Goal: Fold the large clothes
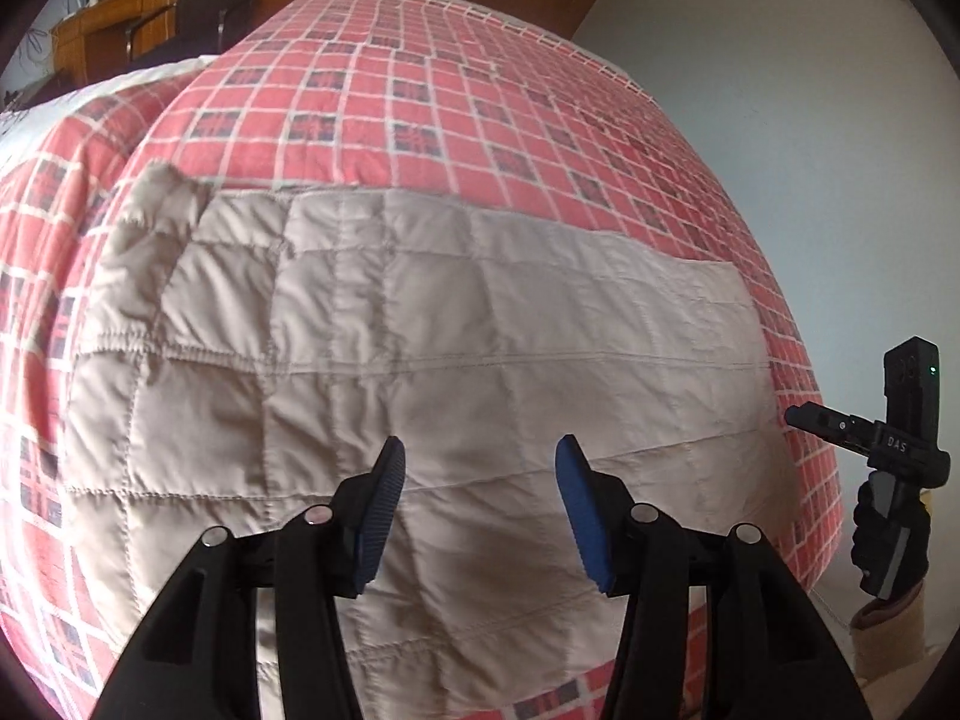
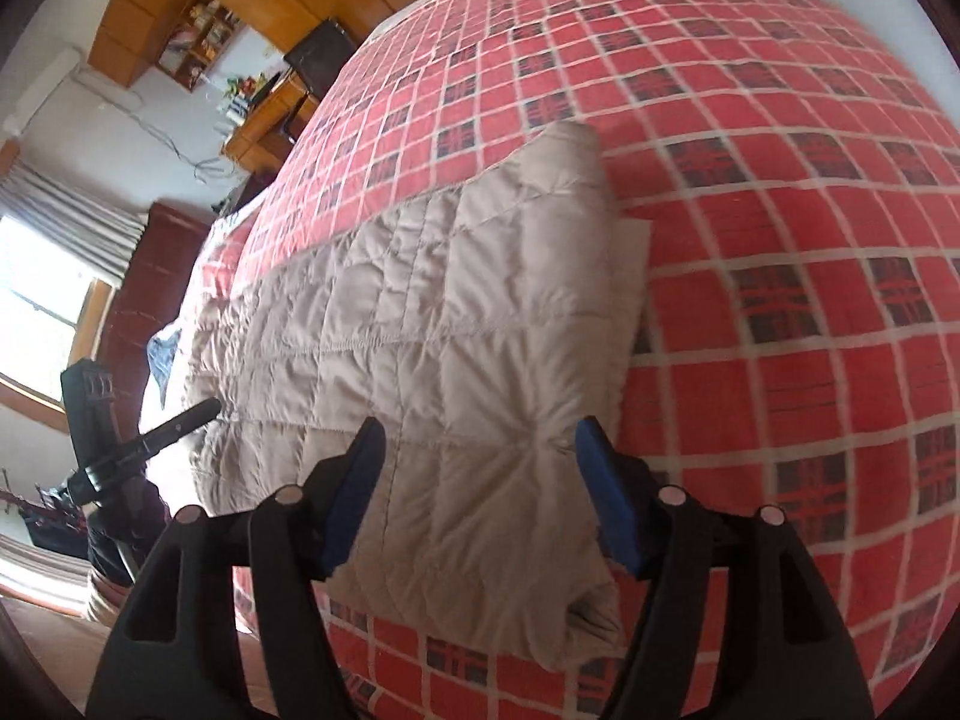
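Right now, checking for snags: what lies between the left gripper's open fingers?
Only the beige quilted garment, lying flat on the red checked bedspread; the left gripper holds nothing, as the left wrist view shows.

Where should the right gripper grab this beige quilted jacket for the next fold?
Probably the jacket's near corner, right below the open right gripper. The padded layers bunch into a thick lip there at the bed's edge, so come in low from the near side, one jaw above and one beneath.

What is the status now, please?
Left gripper open, right gripper open, both empty. Beige quilted coat flat on red checked bedspread. Nothing in the way.
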The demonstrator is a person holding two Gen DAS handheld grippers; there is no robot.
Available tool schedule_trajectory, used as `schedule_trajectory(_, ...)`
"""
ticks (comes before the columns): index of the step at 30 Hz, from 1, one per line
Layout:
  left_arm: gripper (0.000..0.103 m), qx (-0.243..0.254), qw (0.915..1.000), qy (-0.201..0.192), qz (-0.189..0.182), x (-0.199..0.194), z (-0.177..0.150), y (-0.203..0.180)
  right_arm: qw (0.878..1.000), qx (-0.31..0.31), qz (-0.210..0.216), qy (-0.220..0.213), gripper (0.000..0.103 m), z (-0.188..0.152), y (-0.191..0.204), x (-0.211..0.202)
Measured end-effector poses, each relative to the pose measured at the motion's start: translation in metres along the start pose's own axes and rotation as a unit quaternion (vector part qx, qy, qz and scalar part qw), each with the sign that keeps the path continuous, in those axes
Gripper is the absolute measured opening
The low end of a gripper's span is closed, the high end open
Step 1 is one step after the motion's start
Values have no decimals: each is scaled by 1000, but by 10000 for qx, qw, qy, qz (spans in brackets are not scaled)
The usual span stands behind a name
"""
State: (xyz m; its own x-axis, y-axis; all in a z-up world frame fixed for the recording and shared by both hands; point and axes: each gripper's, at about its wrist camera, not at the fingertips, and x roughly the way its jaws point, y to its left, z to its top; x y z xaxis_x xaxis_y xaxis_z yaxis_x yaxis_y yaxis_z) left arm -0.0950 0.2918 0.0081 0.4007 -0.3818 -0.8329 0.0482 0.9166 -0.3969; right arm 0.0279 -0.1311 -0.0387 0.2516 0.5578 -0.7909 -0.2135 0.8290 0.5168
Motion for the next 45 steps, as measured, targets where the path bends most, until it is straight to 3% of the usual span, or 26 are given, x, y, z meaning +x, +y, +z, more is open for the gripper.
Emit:
schedule_trajectory(6,58,110,9999,65,-74,6,-3,-14,9991,296,106,291,73,-5,-29,10)
schedule_trajectory(16,59,-69,9996,257,-128,25,-11,1,9887,895,1111,466,73,-2,-64,57)
schedule_trajectory(17,59,-65,9995,262,-138,25,-11,1,9877,883,1220,432,70,-1,-63,58)
schedule_trajectory(18,59,-68,9995,269,-153,26,-11,2,9855,898,1365,457,56,0,-63,61)
schedule_trajectory(20,60,-86,9994,282,-177,27,-11,3,9818,979,1522,581,46,1,-63,70)
schedule_trajectory(22,60,-79,9994,287,-191,27,-10,3,9789,1031,1657,604,29,2,-63,71)
schedule_trajectory(25,60,-96,9993,296,-220,23,-9,3,9688,1266,2073,495,17,4,-67,58)
schedule_trajectory(28,60,-12,9996,203,-194,13,-5,0,9774,1074,1800,276,13,6,-58,32)
schedule_trajectory(34,60,-31,9996,194,-225,15,-6,7,9830,1130,1448,-31,13,10,-62,-7)
schedule_trajectory(39,60,32,9993,204,-315,27,-12,15,9864,1322,932,278,13,4,-72,19)
schedule_trajectory(42,60,162,9993,201,-259,29,-14,12,9848,1468,868,333,13,1,-75,26)
schedule_trajectory(45,61,170,9993,212,-250,29,-14,12,9876,1386,649,361,13,5,-56,18)
